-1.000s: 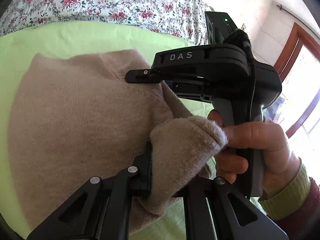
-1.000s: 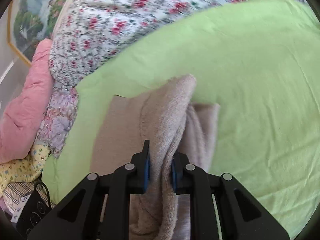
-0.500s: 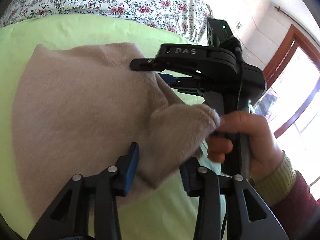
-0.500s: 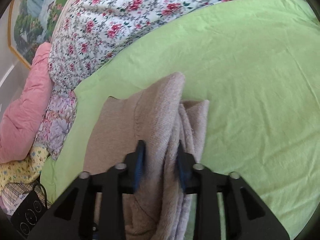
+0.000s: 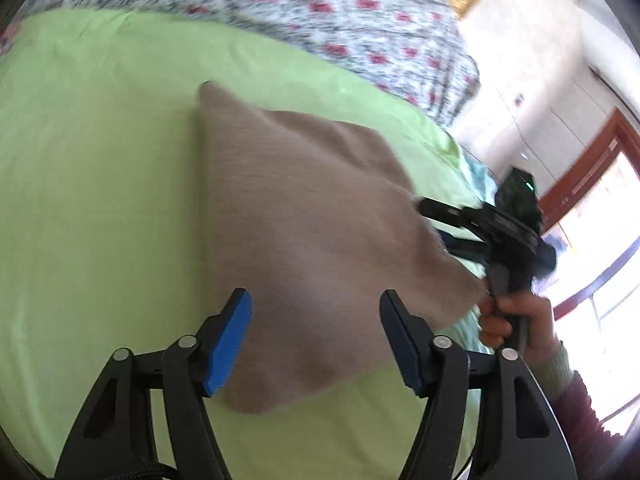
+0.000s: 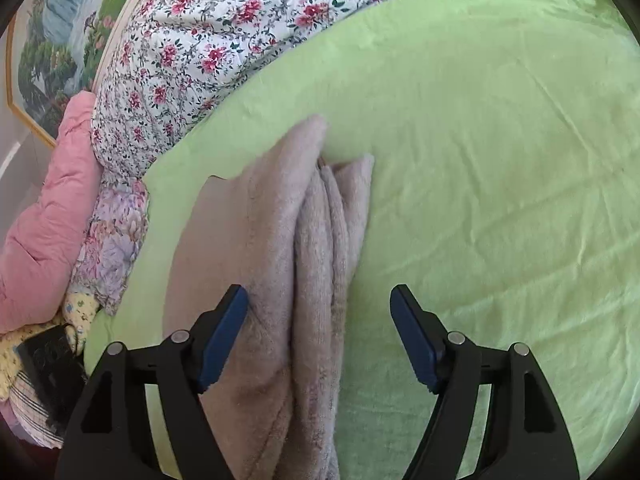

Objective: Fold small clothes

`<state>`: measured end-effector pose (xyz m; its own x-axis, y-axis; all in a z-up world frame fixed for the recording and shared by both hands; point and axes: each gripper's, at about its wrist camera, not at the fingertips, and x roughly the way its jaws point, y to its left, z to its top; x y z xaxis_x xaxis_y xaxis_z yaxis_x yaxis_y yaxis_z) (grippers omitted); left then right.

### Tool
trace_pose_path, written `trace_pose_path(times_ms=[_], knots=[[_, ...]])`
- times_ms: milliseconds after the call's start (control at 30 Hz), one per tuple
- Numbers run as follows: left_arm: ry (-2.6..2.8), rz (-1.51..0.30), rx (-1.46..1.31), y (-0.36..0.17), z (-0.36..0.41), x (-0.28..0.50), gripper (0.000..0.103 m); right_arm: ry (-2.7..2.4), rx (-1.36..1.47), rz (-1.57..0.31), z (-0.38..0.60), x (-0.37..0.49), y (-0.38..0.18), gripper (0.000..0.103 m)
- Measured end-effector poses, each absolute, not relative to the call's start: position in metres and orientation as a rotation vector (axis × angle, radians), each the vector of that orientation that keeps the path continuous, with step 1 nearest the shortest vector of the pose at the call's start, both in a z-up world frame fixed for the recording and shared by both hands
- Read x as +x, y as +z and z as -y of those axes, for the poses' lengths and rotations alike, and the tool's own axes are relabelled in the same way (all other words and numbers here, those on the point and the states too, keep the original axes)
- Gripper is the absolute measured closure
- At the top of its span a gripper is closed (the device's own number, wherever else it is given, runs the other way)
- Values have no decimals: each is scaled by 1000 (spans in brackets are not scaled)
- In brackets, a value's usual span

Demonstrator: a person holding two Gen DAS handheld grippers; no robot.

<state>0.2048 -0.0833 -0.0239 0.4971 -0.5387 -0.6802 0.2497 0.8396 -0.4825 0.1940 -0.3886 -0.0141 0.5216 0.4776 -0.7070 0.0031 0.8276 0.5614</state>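
A beige knit garment (image 5: 304, 224) lies folded on the green bed sheet (image 5: 96, 200). My left gripper (image 5: 316, 340) hovers over its near corner, jaws opening, blue pads apart and pressing on nothing. At the garment's right edge, in the left wrist view, a hand holds my right gripper (image 5: 436, 224). In the right wrist view the garment (image 6: 280, 248) shows its stacked folded edges, and my right gripper (image 6: 320, 340) stands above them with jaws opening and the cloth lying loose between the fingers.
A floral duvet (image 6: 224, 40) is bunched at the head of the bed, with a pink quilt (image 6: 44, 208) and patterned cloths at the left edge. A black device (image 6: 48, 364) lies there too. A window with a red-brown frame (image 5: 592, 168) is at the right. Bare sheet (image 6: 500, 160) stretches to the right.
Both grippers were shut on folds of the garment and have let go, their jaws spreading wide. The cloth has dropped flat onto the sheet. The left gripper has swung away sideways.
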Motion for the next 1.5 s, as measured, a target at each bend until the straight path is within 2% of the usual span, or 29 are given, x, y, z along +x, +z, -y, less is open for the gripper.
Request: trace_pose_path(times_ms=[200, 267, 433, 500, 533, 600, 633, 733, 833, 1133, 1400, 1500], knots=[[-435, -984, -410, -46, 65, 253, 34, 329, 589, -1024, 385, 206, -21, 24], [-457, -1026, -470, -59, 61, 268, 30, 332, 580, -1034, 381, 210, -23, 24], [-529, -1064, -565, -80, 63, 294, 27, 343, 548, -1053, 370, 219, -29, 24], [-548, -1055, -568, -83, 67, 299, 30, 364, 544, -1078, 363, 224, -36, 24], [-555, -1044, -562, -83, 70, 301, 38, 368, 539, -1079, 361, 225, -37, 24], [-544, -1034, -538, -82, 74, 303, 47, 392, 538, -1086, 355, 227, -38, 39], [-542, -1024, -528, -81, 75, 302, 51, 401, 568, -1089, 353, 226, -39, 54], [-566, -1006, -530, -72, 71, 295, 58, 381, 548, -1066, 349, 219, -31, 63], [-583, -979, -545, -54, 53, 277, 59, 394, 578, -1039, 339, 208, -19, 67], [-486, -900, -510, -12, -63, 178, 60, 611, 616, -1035, 230, 170, -21, 67], [-381, -916, -553, -37, -138, 118, 59, 719, 591, -1107, 146, 159, -51, 67], [-372, -914, -554, -49, -141, 112, 56, 681, 565, -1125, 144, 156, -59, 61]])
